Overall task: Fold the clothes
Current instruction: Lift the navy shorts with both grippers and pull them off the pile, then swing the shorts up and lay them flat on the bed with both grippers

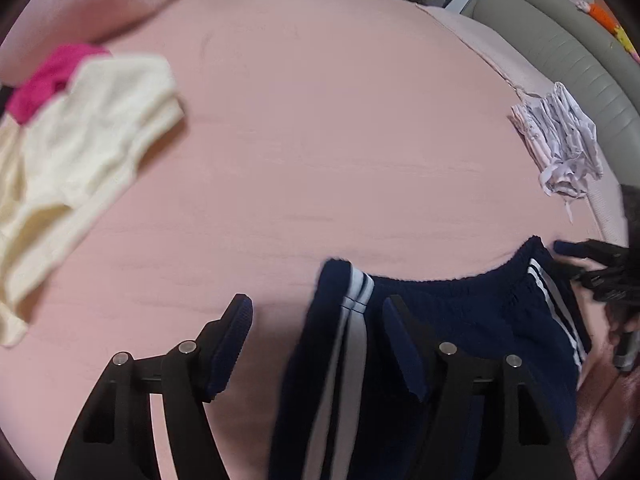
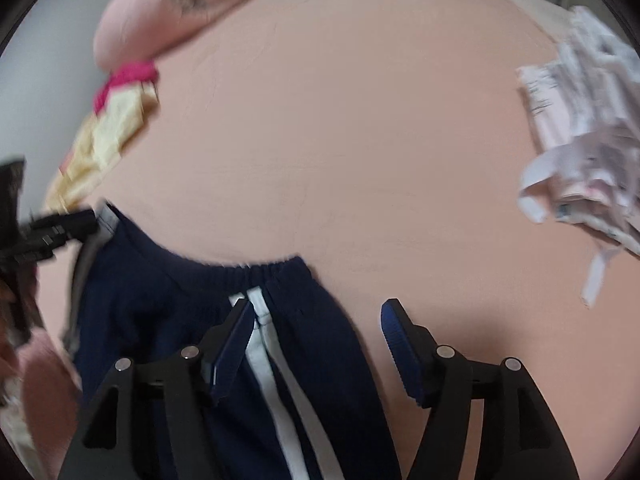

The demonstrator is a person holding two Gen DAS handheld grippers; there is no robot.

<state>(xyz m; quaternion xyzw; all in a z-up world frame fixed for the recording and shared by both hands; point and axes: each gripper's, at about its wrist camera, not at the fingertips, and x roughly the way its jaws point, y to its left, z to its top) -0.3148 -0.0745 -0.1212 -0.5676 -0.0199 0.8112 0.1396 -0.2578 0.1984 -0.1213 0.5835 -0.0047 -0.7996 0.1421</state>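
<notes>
Navy pants [image 1: 452,320] with white side stripes lie at the near edge of a pink bed sheet [image 1: 320,120], waistband away from me. My left gripper [image 1: 320,312] is open, its jaws astride the waistband's left striped corner. In the right wrist view the pants [image 2: 160,320] lie under my right gripper [image 2: 316,316], which is open with its jaws either side of the right striped corner. Each gripper shows at the edge of the other's view, the right gripper [image 1: 592,264] and the left gripper [image 2: 52,228].
A cream garment [image 1: 80,152] over a magenta one [image 1: 48,76] lies at the left. A folded white patterned garment [image 1: 560,140] lies at the right by a grey padded headboard [image 1: 568,52]. A pink pillow [image 2: 160,12] sits at the far end.
</notes>
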